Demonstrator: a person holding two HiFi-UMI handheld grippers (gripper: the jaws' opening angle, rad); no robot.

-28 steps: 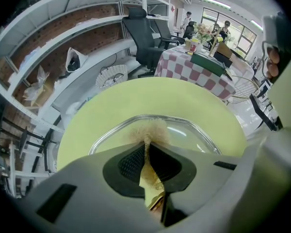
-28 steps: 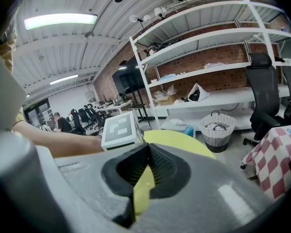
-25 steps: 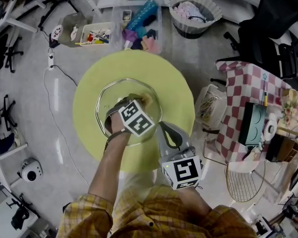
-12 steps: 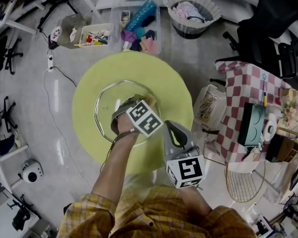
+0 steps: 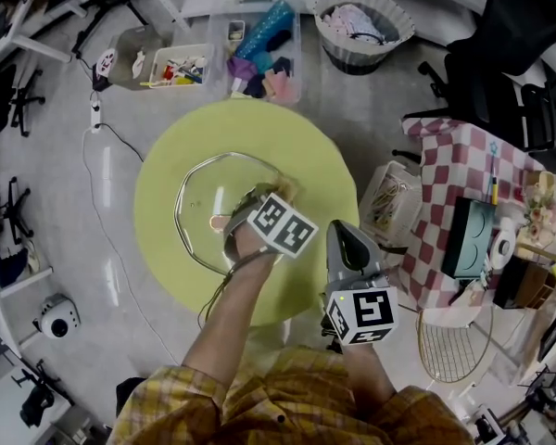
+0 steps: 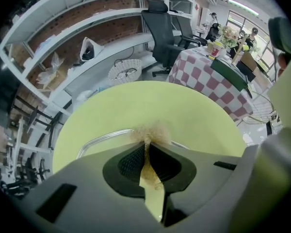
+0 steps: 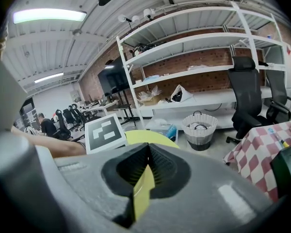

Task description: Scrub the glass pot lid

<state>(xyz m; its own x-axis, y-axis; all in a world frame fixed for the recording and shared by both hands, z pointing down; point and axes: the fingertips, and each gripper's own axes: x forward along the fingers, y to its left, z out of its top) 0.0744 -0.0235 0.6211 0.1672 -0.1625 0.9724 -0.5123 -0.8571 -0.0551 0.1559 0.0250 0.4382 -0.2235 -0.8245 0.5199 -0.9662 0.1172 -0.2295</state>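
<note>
— Glass lid point(image 5: 199, 213) at mid-frame on the table point(image 5: 306, 137): scrubbed?
— Partly, I'd judge. Left gripper point(image 5: 280, 193) clenches a scrubber point(image 6: 150, 131) at its rim; right gripper point(image 5: 345, 237) closed, empty, lower right.

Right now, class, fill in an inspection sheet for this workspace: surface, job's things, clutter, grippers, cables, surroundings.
Surface: round yellow-green table, bare apart from the lid.
Job's things: glass pot lid lying on the table; tan scrubber on it.
Clutter: nothing seen on the table.
Grippers: left gripper shut on the scrubber; right gripper shut, empty, by the table's near edge.
Cables: power strip and cable on the floor, left of the table.
Surroundings: plastic bins, basket, checkered table, office chair.
</note>
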